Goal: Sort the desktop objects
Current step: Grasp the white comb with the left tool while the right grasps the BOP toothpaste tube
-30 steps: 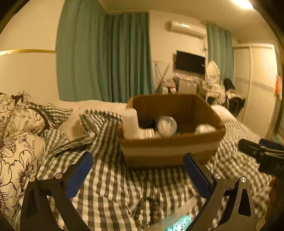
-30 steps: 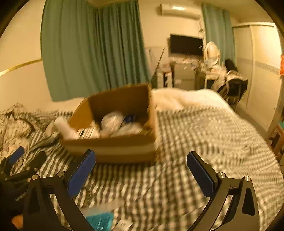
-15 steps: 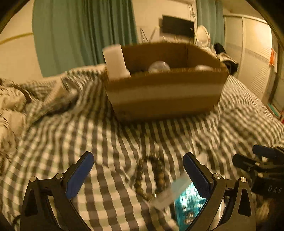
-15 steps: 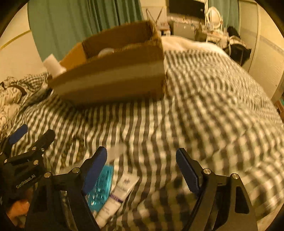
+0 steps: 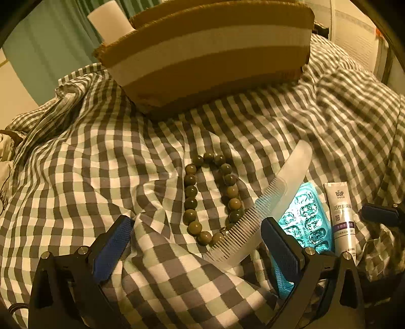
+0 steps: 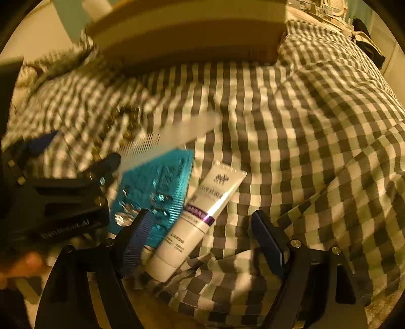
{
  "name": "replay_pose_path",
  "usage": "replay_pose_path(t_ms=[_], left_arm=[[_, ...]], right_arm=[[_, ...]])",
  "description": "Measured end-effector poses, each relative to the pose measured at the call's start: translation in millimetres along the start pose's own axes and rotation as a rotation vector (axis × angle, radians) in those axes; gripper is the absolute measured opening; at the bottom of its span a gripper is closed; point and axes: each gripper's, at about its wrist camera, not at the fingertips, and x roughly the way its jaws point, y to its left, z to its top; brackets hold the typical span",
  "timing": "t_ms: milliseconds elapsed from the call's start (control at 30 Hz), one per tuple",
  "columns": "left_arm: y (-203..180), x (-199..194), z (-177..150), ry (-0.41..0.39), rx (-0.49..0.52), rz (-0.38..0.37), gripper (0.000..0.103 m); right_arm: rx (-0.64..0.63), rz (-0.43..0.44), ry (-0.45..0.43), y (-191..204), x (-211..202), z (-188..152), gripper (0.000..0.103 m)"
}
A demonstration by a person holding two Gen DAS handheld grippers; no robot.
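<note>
On the checked bedspread lie a loop of brown beads (image 5: 210, 197), a clear white comb (image 5: 265, 200), a teal blister pack (image 5: 306, 220) and a white tube (image 5: 341, 215). My left gripper (image 5: 195, 243) is open and low over the cloth, with the beads and the comb's toothed end between its fingers. My right gripper (image 6: 202, 238) is open, with the white tube (image 6: 202, 215) between its fingers and the blister pack (image 6: 157, 187) just left of it. The comb (image 6: 172, 136) lies beyond, blurred.
A cardboard box (image 5: 210, 58) with a pale band stands on the bed behind the objects, a white cylinder (image 5: 111, 22) sticking up at its left corner. The left gripper's body (image 6: 50, 192) fills the left of the right wrist view. A floral pillow (image 5: 5, 162) lies far left.
Both grippers have dropped from level with the box down toward the bedspread and closer to the loose objects. The right gripper's jaws have narrowed a little around the tube.
</note>
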Motion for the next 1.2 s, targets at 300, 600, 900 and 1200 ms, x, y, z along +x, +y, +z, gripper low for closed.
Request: replay_pose_path(t_ms=[300,600,900,1200], left_arm=[[-25,14,1,0.04,0.124,0.008,0.103],[-28,6,4,0.023,0.125,-0.095,0.031],[-21,-14,12,-0.042,0.08,-0.192,0.011],[-1,-33,16,-0.12,-0.001,-0.239,0.011]], right_arm=[[-0.012,0.061,-0.01,-2,-3,-6,0.033],[0.077,0.105,-0.134,-35,-41,7,0.023],[0.085,0.147,-0.271,-48,-68,27,0.023],[0.087,0.194,-0.379,-49,-93,40,0.023]])
